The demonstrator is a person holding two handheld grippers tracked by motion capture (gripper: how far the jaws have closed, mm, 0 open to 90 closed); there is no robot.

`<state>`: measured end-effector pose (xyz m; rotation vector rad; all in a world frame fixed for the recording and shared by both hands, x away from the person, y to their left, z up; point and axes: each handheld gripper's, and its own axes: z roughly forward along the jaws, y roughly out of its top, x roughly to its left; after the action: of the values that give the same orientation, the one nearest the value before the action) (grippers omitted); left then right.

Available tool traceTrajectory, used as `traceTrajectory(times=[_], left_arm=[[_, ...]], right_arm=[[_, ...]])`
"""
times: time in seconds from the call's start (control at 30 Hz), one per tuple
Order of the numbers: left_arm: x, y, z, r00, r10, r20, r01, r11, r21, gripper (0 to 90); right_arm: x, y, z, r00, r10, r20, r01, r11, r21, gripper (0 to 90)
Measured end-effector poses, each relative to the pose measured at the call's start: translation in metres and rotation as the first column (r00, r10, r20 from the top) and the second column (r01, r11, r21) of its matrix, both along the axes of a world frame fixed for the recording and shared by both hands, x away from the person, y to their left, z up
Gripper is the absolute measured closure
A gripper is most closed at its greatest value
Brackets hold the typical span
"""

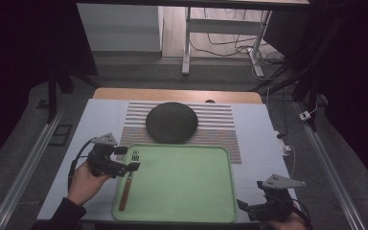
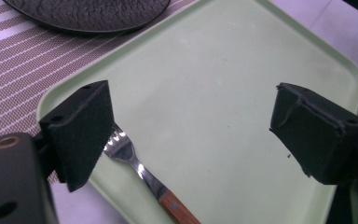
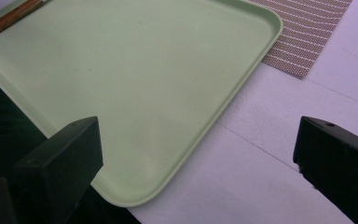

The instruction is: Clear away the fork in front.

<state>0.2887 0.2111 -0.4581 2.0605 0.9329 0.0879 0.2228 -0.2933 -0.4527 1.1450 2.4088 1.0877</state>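
A fork (image 1: 128, 182) with a wooden handle lies along the left side of a pale green tray (image 1: 187, 191), tines toward the far side. My left gripper (image 1: 127, 158) hovers open over the fork's tines. In the left gripper view the fork (image 2: 137, 165) lies just beside the left jaw, with nothing between the jaws of the left gripper (image 2: 193, 105). My right gripper (image 1: 247, 207) stands open at the tray's near right corner. In the right gripper view the right gripper (image 3: 198, 137) spans the tray's corner (image 3: 135, 70) and bare table, and the fork handle (image 3: 9, 18) lies far off.
A dark round plate (image 1: 171, 122) rests on a striped placemat (image 1: 220, 124) behind the tray. The white table (image 1: 261, 143) has open surface to the tray's right and left. The table's near edge is just below both hands.
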Motion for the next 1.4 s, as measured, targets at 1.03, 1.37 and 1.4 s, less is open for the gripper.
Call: traceTrajectory(times=[1.03, 1.37, 1.4], left_arm=[[-0.091, 0.068, -0.006, 0.9934, 0.113, 0.018, -0.111, 0.9886, -0.103, 0.0], [-0.107, 0.073, -0.018, 0.9894, 0.141, -0.035, -0.142, 0.9892, -0.037, 0.0], [-0.108, 0.073, -0.017, 0.9882, 0.149, -0.037, -0.15, 0.9882, -0.03, 0.0]], right_arm=[[0.0, 0.0, 0.0, 0.9999, -0.01, -0.003, 0.01, 1.0, 0.002, 1.7], [-0.001, 0.0, 0.0, 0.9999, -0.011, -0.002, 0.011, 1.0, -0.002, 1.7], [-0.001, 0.0, 0.0, 0.9999, -0.011, -0.002, 0.011, 1.0, -0.001, 1.7]])
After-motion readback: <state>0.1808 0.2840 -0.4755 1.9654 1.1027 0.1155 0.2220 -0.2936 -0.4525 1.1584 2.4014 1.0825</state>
